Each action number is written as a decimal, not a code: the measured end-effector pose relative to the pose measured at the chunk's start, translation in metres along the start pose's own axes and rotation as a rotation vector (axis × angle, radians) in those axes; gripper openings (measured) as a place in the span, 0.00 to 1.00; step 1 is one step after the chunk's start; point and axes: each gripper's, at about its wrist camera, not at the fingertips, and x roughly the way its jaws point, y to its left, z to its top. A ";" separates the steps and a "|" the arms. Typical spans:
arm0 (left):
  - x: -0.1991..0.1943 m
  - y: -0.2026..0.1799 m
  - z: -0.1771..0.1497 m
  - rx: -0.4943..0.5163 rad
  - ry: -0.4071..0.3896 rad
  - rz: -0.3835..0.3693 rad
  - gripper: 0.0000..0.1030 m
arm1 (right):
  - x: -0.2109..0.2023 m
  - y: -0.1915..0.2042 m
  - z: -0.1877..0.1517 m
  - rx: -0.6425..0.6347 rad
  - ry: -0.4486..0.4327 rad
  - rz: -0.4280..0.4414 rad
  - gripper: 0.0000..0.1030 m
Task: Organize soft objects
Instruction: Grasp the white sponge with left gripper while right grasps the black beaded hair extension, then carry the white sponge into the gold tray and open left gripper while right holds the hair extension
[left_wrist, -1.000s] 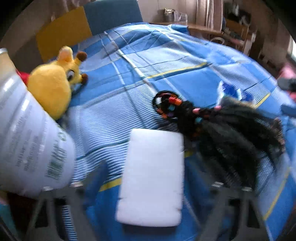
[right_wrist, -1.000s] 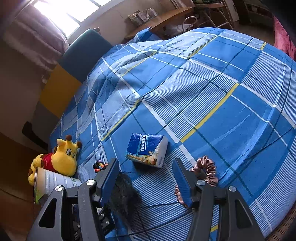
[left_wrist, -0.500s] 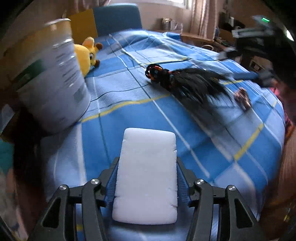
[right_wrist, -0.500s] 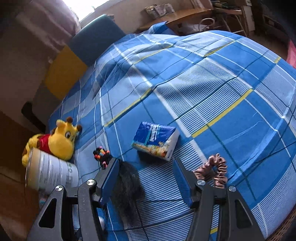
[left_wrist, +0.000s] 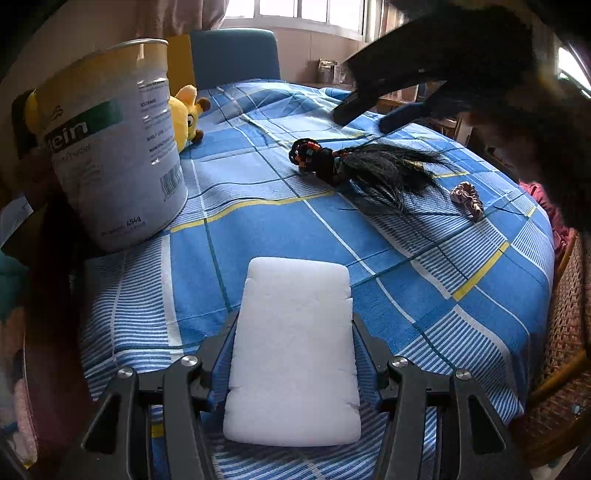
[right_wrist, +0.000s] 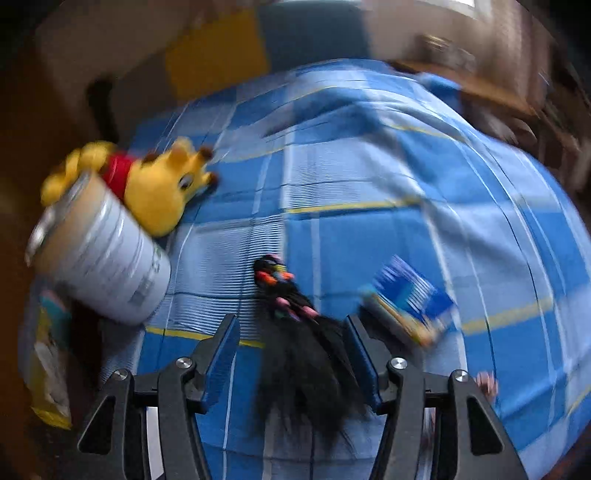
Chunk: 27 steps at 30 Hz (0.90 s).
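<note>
My left gripper (left_wrist: 295, 321) is shut on a white sponge (left_wrist: 295, 350), held just above the blue checked bedcover (left_wrist: 280, 229) near its front edge. A black hair bundle with coloured bands (left_wrist: 369, 166) lies farther back, a pink scrunchie (left_wrist: 467, 199) to its right. My right gripper (left_wrist: 364, 118) hovers above that bundle. In the blurred right wrist view the right gripper (right_wrist: 291, 325) is open, and the hair bundle (right_wrist: 306, 350) shows between its fingers, below them. A blue tissue pack (right_wrist: 410, 299) lies to the right, the scrunchie (right_wrist: 487, 384) behind the right finger.
A tall white tin (left_wrist: 110, 147) stands at the left of the bed, with a yellow plush toy (left_wrist: 186, 114) behind it; both tin (right_wrist: 99, 258) and plush (right_wrist: 159, 192) show in the right wrist view. A wicker chair (left_wrist: 565, 350) borders the right edge.
The left gripper closed on the sponge and pulled back with it toward the bed's front edge. The right gripper rolled and swung left, from near the scrunchie to over the hair bundle.
</note>
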 end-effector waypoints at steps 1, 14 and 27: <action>0.000 0.001 -0.001 -0.003 -0.006 -0.004 0.55 | 0.011 0.006 0.004 -0.034 0.036 -0.019 0.57; -0.002 0.003 -0.003 -0.010 -0.036 -0.017 0.55 | 0.056 0.021 -0.043 -0.145 0.154 -0.015 0.32; 0.000 -0.001 -0.004 0.008 -0.041 0.008 0.55 | 0.055 0.010 -0.061 -0.149 0.110 0.012 0.33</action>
